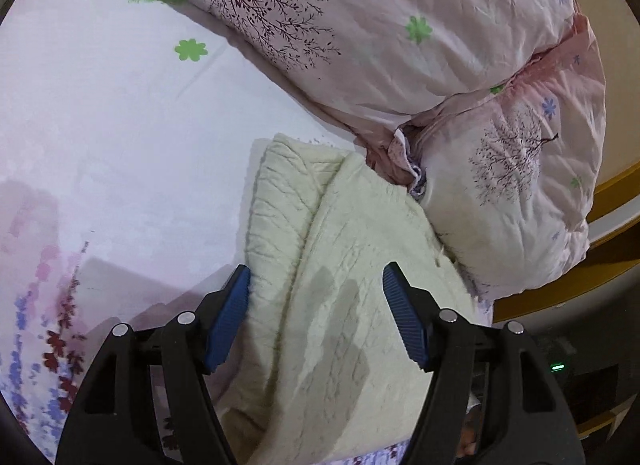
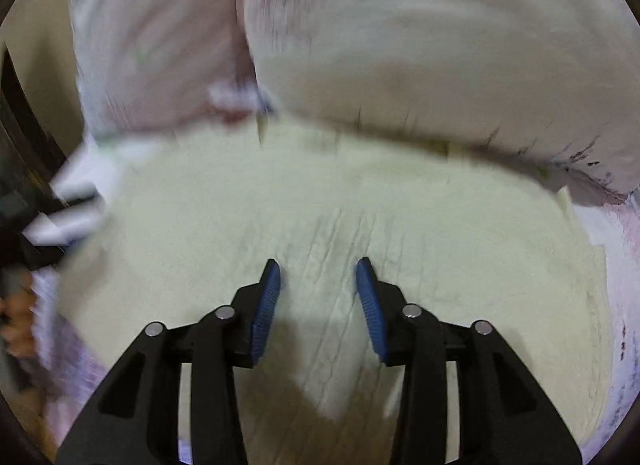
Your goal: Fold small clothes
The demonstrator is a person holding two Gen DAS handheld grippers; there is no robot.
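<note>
Blue-padded left gripper point(image 1: 316, 277) sits nearest the lens, jaws apart, nothing pinched; cream garment point(image 1: 340, 265) lies under and between them, untouched as far as the view shows. Garment folded, long axis running 6 to 11 o'clock, folded edge toward 11. At 9 o'clock, bed sheet point(image 1: 120, 125), pale with green flowers, purple-red print low left. From 12 to 3 o'clock, bunched pink quilt point(image 1: 400, 37) with tree print presses against garment's far edge. Yellow-brown furniture edge at 3 o'clock, beyond the bed.

Right wrist view blurred: right gripper point(image 2: 318, 277) jaws apart, narrower, over cream garment point(image 2: 280, 193), clamping nothing. Quilt point(image 2: 440, 45) crowds 12 o'clock. Fingers point(image 2: 16, 329) show at 9 o'clock.
</note>
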